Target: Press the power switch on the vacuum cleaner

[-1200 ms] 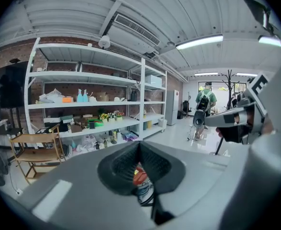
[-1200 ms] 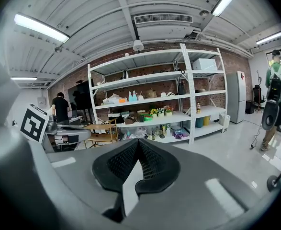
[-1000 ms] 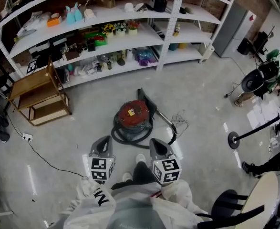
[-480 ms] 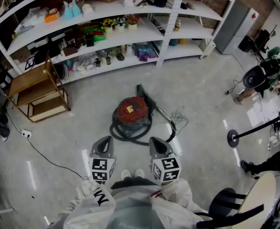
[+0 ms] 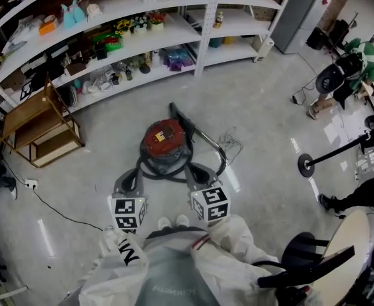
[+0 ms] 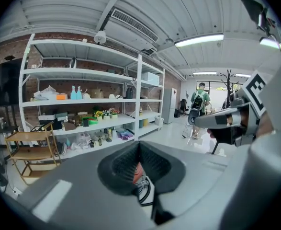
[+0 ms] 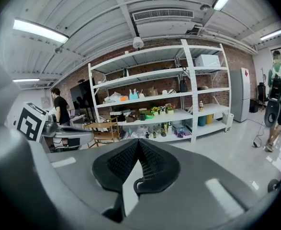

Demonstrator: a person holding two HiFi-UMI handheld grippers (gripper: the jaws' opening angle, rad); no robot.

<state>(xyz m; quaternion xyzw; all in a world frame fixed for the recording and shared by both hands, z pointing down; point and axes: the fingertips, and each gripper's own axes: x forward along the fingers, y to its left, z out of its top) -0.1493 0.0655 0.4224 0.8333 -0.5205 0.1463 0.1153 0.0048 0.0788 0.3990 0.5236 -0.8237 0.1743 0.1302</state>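
Both jaw pairs are pressed together and empty: the left gripper (image 5: 133, 174) and right gripper (image 5: 197, 171) hang just beside the round red-topped vacuum cleaner (image 5: 163, 140), which stands on the glossy grey floor (image 5: 263, 126).

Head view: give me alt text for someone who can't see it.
From above, a red vacuum cleaner sits on the floor just ahead of a person holding two shut grippers, the left gripper and the right gripper. Cluttered white shelves stand behind it.
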